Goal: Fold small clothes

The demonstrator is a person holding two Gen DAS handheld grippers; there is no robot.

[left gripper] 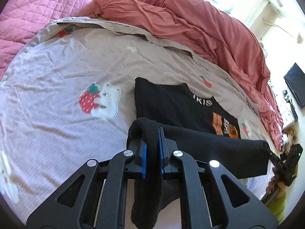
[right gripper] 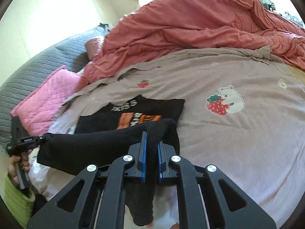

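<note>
The left gripper point(left gripper: 152, 143) is clamped shut on the hem of a black T-shirt point(left gripper: 171, 103), a thick roll of the cloth pinched between its blue pads point(left gripper: 144, 156), with a loose end of the fabric hanging down behind the fingers. The right gripper point(right gripper: 151, 148) is closed the same way on the other corner of that hem, black cloth bunched between its pads point(right gripper: 144, 152).

Between the two grippers the lifted edge runs taut as a dark band — in the left wrist view it stretches off to the right, where the right gripper point(left gripper: 274, 157) grips its far end, and in the right wrist view it stretches left to the left gripper point(right gripper: 42, 138), held by a hand point(right gripper: 16, 168) in a lime-green sleeve point(right gripper: 17, 200).

Just beyond both grippers the rest of the T-shirt point(right gripper: 148, 106) lies flat on the bed, its orange print point(left gripper: 225, 126) and white lettering facing up. It rests on a beige duvet cover point(left gripper: 66, 66) printed with bears and strawberries. Farther ahead lies a rumpled coral-red quilt point(left gripper: 200, 28) — and off to the left of the left gripper, a pink quilted pillow point(left gripper: 28, 19).
</note>
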